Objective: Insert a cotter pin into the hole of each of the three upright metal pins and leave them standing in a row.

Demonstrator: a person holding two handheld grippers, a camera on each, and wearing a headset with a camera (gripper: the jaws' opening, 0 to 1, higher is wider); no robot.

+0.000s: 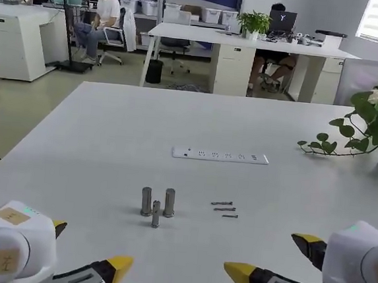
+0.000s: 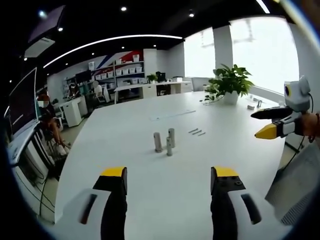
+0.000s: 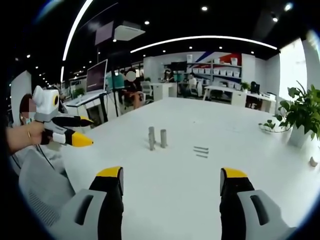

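Note:
Three grey metal pins (image 1: 156,207) stand upright in a tight cluster on the white table (image 1: 109,141); they also show as metal pins (image 2: 165,141) and metal pins (image 3: 156,137). Three small cotter pins (image 1: 223,209) lie in a stack to their right, seen again as cotter pins (image 2: 196,132) and cotter pins (image 3: 201,151). My left gripper (image 1: 90,252) hovers open near the table's front left, well short of the pins. My right gripper (image 1: 275,256) hovers open at the front right. Both sets of yellow-tipped jaws hold nothing.
A white power strip (image 1: 220,155) lies flat beyond the pins. A potted plant (image 1: 375,118) trails leaves over the table's right edge. Desks, shelves and seated people fill the room behind.

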